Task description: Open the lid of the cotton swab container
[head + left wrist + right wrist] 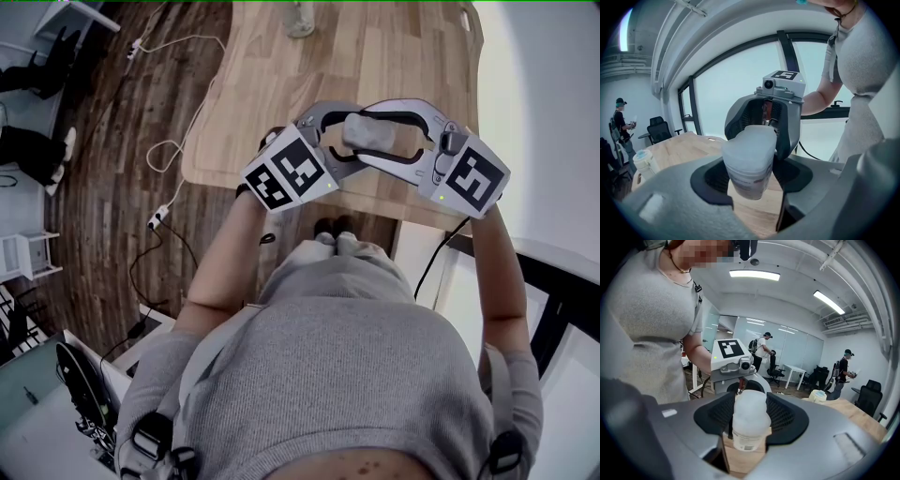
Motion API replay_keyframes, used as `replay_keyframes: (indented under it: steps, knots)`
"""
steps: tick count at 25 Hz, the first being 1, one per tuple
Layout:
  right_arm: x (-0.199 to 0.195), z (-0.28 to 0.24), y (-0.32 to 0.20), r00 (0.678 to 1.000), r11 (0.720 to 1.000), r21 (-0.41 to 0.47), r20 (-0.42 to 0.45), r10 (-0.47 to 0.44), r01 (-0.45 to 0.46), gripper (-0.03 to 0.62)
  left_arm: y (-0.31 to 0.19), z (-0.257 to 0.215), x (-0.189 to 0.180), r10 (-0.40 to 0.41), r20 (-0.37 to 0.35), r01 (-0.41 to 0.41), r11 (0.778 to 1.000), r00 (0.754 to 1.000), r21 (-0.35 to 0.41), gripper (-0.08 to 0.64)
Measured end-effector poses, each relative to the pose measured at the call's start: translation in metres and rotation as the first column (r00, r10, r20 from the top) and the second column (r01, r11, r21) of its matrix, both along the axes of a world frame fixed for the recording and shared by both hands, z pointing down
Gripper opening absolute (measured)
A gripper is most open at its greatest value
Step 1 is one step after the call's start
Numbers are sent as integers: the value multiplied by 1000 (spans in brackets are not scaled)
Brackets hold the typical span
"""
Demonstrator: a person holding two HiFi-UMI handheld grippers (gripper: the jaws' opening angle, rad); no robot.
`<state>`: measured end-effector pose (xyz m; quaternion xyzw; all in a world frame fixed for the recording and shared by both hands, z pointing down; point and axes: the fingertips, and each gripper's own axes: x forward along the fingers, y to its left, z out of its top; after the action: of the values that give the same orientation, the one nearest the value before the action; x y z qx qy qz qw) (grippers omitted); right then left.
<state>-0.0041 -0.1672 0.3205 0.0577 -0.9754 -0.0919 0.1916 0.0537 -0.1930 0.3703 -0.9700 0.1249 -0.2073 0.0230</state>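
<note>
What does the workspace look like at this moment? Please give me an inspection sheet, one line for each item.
Surface: wooden table, light planks.
Job's things: cotton swab container, held in the air above the table's near edge; its lid looks closed.
Clutter: white tub standing at the table's far end.
Grippers: left gripper and right gripper face each other; the tongs of both are closed on the container, from opposite sides.
Cables: white cable on the floor; black cable hanging at the table's right.
Surroundings: dark wood floor, large windows, people standing in the office behind.
</note>
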Motion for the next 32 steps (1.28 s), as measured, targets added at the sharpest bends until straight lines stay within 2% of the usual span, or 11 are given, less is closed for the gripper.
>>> replay_keyframes:
  steps: [5,8,10,13,14,19,22,29,32]
  knots:
    - [-1,2,1,1000,1000,-5,10,0,0,210,1,2,-2,-4,-5,4,1000,1000,7,265]
    - [-2,2,1,1000,999,-36,24,8,-7,209,2,2,-2,1,-17,-1,1000,1000,-3,265]
    - [-2,1,1,999,996,-85,41,18,-14,209,3,3,-2,2,-21,-2,1000,1000,-2,265]
    - [-1,-7,-2,993,973,-231,110,53,-26,207,4,3,0,9,3,-9,999,1000,32,259]
    - [0,-9,-3,991,971,-239,120,54,-23,207,4,3,1,10,6,-11,999,1000,31,259]
    - [1,-3,-4,993,976,-217,108,48,-23,209,4,7,1,22,12,-22,1000,1000,-6,261]
    - [1,3,-2,995,987,-162,90,30,-15,213,5,12,0,20,20,-20,999,1000,-26,261]
    - [3,3,-5,987,990,-128,140,79,-61,225,5,20,-1,25,34,-23,998,999,-54,261]
    - [3,-5,-7,977,991,-97,180,110,-94,208,4,23,-3,21,42,-19,998,999,-60,261]
